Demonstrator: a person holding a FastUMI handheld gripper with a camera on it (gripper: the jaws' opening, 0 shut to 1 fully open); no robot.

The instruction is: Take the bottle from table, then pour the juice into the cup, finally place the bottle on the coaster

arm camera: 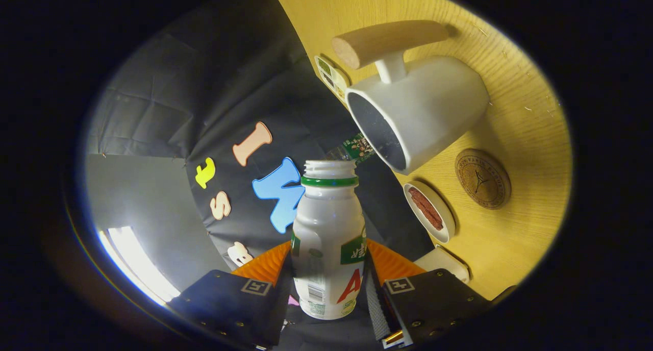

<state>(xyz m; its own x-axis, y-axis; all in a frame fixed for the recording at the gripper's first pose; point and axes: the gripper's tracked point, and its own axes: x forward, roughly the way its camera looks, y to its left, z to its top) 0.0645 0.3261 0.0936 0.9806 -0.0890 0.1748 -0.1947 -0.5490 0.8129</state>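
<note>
While the hand-held gripper (329, 284) pinches the white bottle (329, 239) from both sides, the bottle's open top points toward the white cup (423, 116) on the wooden counter (525, 228). Right of the cup sits the round coaster (482, 178).

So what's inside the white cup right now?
The white cup shows a dark inner wall at its mouth; no juice is visible, and its bottom is hidden. The gripper is shut on the open bottle.
</note>
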